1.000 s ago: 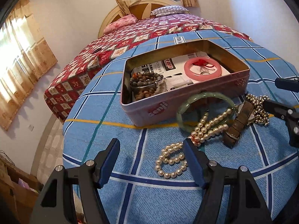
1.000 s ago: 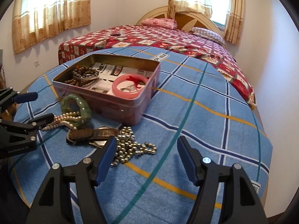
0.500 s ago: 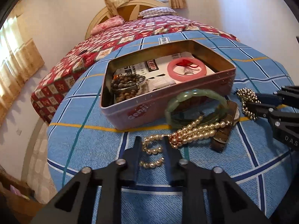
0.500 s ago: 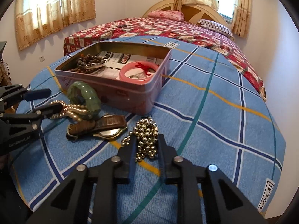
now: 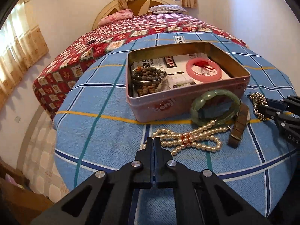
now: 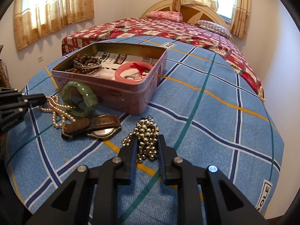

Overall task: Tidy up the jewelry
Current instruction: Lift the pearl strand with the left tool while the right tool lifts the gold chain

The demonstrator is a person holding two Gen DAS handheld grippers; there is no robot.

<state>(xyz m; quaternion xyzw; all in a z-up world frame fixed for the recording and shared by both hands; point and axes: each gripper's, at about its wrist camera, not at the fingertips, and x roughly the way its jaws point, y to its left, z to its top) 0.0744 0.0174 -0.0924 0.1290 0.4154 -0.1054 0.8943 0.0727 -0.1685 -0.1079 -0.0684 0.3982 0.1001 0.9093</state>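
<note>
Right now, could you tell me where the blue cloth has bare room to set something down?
Bare cloth lies right of the tin, out to the bed, and left of the tin. In front of the tin it is crowded: green bangle, pearls, watch, gold beads.

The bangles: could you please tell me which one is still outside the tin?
The green jade bangle, propped against the tin's front wall on the cloth; the pink bangle lies inside it.

Black plastic tongs (image 5: 153, 142), silver screws, blue pads (image 6: 133, 157).
</note>
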